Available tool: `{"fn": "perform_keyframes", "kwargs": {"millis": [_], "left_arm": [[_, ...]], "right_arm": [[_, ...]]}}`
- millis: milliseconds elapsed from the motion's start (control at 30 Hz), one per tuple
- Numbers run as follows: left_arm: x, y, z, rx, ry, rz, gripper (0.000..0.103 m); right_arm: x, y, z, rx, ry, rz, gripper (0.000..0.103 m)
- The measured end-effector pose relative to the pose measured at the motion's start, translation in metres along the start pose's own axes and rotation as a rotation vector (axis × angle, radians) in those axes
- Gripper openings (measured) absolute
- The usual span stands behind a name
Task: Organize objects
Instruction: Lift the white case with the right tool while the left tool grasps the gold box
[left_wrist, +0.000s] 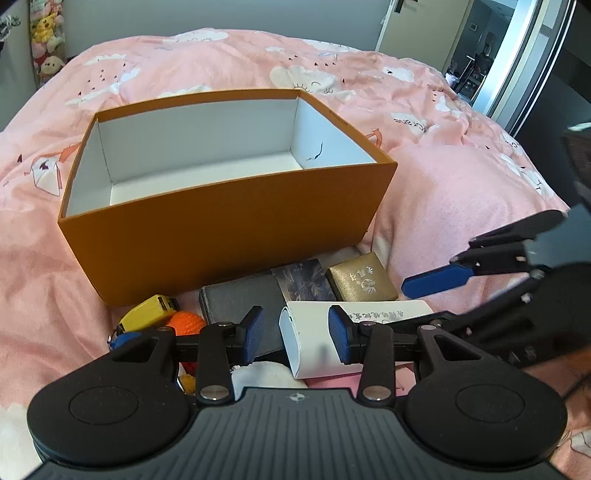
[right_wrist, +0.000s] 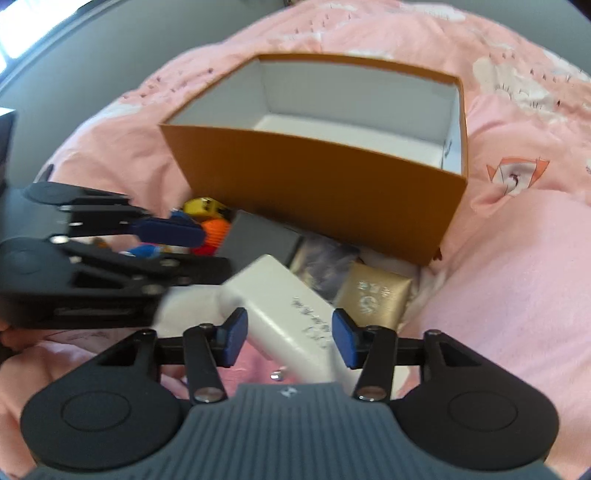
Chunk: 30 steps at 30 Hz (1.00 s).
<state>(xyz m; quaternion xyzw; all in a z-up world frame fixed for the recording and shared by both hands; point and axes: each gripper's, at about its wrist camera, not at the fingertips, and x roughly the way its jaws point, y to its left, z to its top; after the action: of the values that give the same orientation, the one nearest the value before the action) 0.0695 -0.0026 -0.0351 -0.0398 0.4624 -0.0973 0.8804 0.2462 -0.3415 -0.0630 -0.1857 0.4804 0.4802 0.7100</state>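
Orange box (left_wrist: 229, 229) sits open-topped on the pink bedspread (left_wrist: 461, 192), white inside, nothing visible on the part of its floor that shows; all loose items lie in a cluster against the box's near wall; white carton (left_wrist: 354, 332) with printed characters lies nearest the cameras, tilted, its end cap toward the left gripper; gold packet (left_wrist: 362, 282) lies just beside the box's near right corner; dark patterned card (left_wrist: 306, 282) sits between the gold packet and a grey flat case (left_wrist: 240, 299), which touches the box's near wall; yellow tape measure (left_wrist: 149, 312) and orange knit ball (left_wrist: 184, 321) lie at the box's near left corner, blue tag (left_wrist: 123, 339) just beside them; left gripper (left_wrist: 295, 334) has jaws spread wide, holds nothing, poised over the white carton's end; right gripper (right_wrist: 290, 338) also spread wide, pads on either side of the white carton (right_wrist: 291, 317) but whether they touch it is unclear, view is blurred; plush toys (left_wrist: 46, 33) hang far behind the box.
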Motion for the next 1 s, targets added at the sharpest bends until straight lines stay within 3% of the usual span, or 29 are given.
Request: {"fn": "perform_keyframes", "kwargs": {"millis": [233, 433, 533, 700, 867, 1000], "left_arm": [[0.007, 0.007, 0.001, -0.010, 0.027, 0.007, 0.047], [0.016, 0.008, 0.002, 0.003, 0.064, 0.006, 0.047], [0.019, 0.006, 0.001, 0.025, 0.074, -0.008, 0.047], [0.020, 0.006, 0.002, 0.040, 0.079, -0.015, 0.047], [0.014, 0.006, 0.008, 0.040, 0.037, -0.057, 0.048], [0.011, 0.002, 0.020, 0.019, 0.002, -0.205, 0.052]], "right_arm": [[0.034, -0.011, 0.006, -0.077, 0.125, 0.063, 0.067], [0.050, 0.006, 0.013, -0.369, 0.217, 0.078, 0.072], [0.062, 0.006, 0.018, -0.429, 0.258, 0.099, 0.074], [0.071, 0.001, 0.020, -0.412, 0.261, 0.152, 0.073], [0.048, -0.007, 0.010, -0.303, 0.200, 0.076, 0.068], [0.014, -0.028, -0.002, -0.109, 0.089, 0.019, 0.067]]}}
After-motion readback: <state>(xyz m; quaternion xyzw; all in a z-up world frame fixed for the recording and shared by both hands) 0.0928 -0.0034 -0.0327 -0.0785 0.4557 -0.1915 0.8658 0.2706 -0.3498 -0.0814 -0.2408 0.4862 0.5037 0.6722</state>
